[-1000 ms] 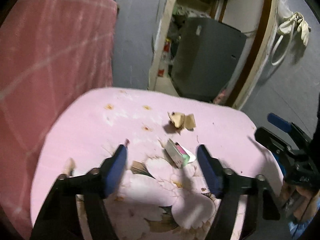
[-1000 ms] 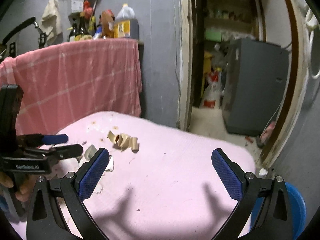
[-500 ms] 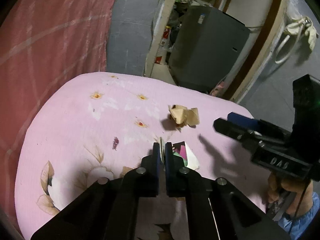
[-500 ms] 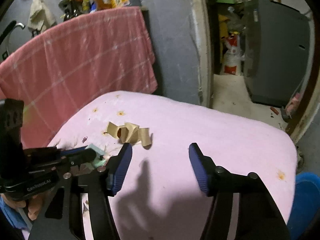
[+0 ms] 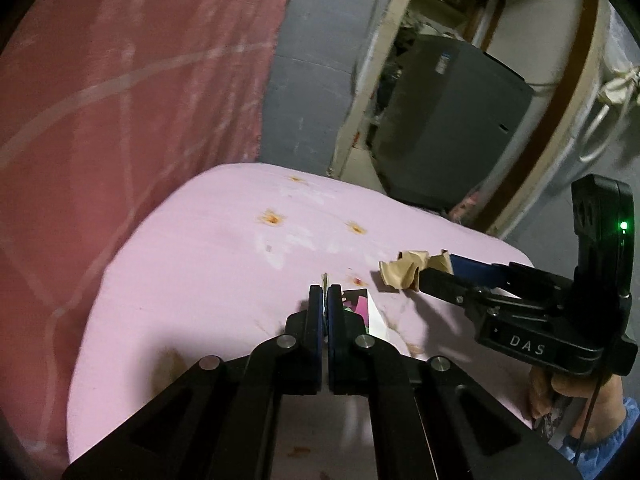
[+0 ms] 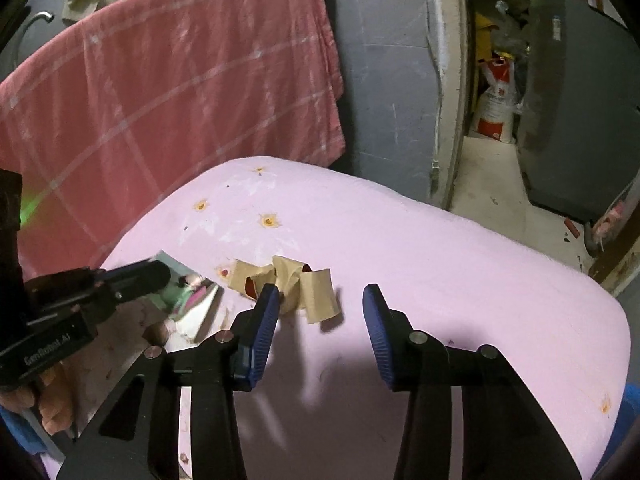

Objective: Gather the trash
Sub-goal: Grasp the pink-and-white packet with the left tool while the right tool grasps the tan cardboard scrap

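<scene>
The left gripper had its fingers pressed together on the edge of a small colourful wrapper, which lay on the pink table. The right gripper was closing over a crumpled brown tape scrap just beside the wrapper; its left finger perhaps touched the scrap, but the fingers stood apart.

Dim room, hard shadows, motion blur, dark fisheye corners w/ bowed edges.
</scene>
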A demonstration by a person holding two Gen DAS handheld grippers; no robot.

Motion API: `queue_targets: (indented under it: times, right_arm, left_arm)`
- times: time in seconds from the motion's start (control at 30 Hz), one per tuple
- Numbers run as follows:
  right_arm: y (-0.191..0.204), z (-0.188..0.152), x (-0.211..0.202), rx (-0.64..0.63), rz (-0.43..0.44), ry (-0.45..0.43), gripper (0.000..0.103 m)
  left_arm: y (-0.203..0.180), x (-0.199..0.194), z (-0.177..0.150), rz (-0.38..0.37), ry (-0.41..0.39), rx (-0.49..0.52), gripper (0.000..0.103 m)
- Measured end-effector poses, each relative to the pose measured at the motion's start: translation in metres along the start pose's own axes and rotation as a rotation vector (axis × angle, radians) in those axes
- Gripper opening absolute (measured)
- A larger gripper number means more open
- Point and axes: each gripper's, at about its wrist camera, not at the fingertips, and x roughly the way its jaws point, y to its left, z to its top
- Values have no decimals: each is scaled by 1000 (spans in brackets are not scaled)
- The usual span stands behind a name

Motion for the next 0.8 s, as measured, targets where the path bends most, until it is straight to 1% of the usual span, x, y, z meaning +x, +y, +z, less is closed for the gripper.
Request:
queue_targets:
  times: [0.23,0.43,0.47,0.5,0.53,0.63,0.73,0.8]
  right_arm:
    - [9,2,6,-37,24,18,42]
    - [19,2,10,-78,41,31,41]
    - [22,1,11,-90,37,37,35]
    - [23,1,12,-99,36,42,22]
    - [25,1,13,-110,36,46,16]
    - [31,-2,9,-130,32,32,15]
    - [30,-5,-1,-124,29,-5,15]
    - [29,-8,-12,-108,29,-50,15]
  left_arm:
    - [17,-6,6,39,-36,-66,0]
    - [26,-4,11,42,-45,-86,0]
    - [26,-4,11,41,-47,-83,0]
    - [25,-4,10,41,-49,-81,0]
    - [25,-5,9,39,-51,-78,0]
    - [24,-10,4,29,-57,-71,0]
    - [19,-13,0,14,-70,-56,0]
    - [17,-16,-2,3,-81,-46,0]
